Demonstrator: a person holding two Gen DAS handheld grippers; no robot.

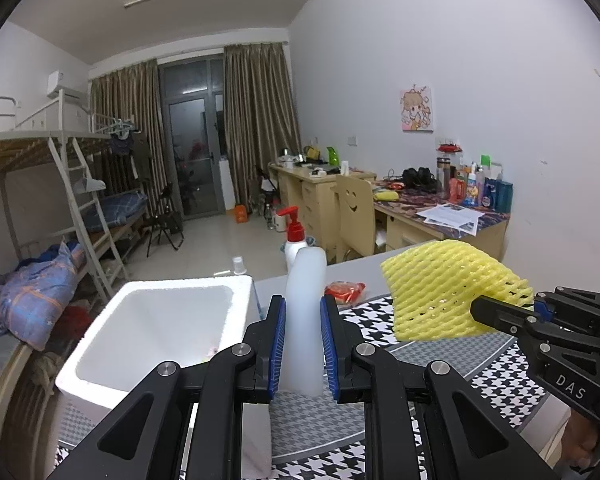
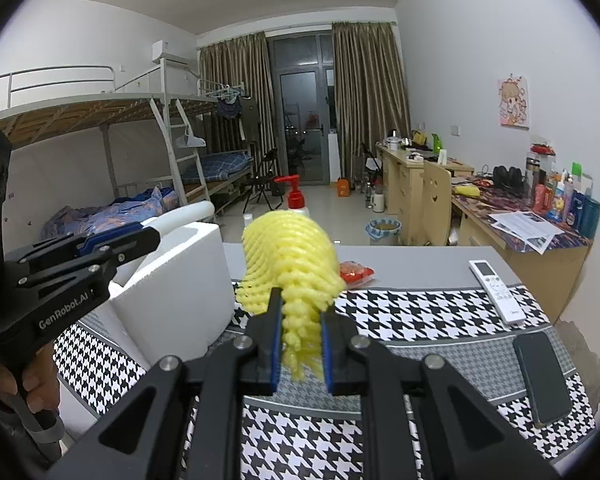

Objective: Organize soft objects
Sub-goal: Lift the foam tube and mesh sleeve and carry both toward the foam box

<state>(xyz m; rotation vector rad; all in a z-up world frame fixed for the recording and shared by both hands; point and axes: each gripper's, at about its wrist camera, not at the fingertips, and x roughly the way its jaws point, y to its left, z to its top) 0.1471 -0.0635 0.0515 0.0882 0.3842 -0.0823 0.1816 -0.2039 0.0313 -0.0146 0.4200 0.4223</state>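
Note:
My left gripper [image 1: 303, 304] is shut on a white foam strip [image 1: 305, 320] that stands upright between its blue pads, just right of the open white foam box [image 1: 160, 320]. My right gripper [image 2: 300, 304] is shut on a yellow foam net sleeve [image 2: 290, 256], held above the houndstooth mat. That net [image 1: 440, 288] and the right gripper [image 1: 500, 312] also show at the right of the left wrist view. The left gripper [image 2: 140, 236] shows over the foam box [image 2: 180, 280] in the right wrist view.
A red snack packet [image 1: 346, 290] lies on the grey table [image 2: 420, 260] behind the mat. A red-pump bottle [image 1: 294, 236] stands behind the box. A white remote [image 2: 496, 290] and a black phone [image 2: 542, 376] lie at the right. Bunk beds and desks are beyond.

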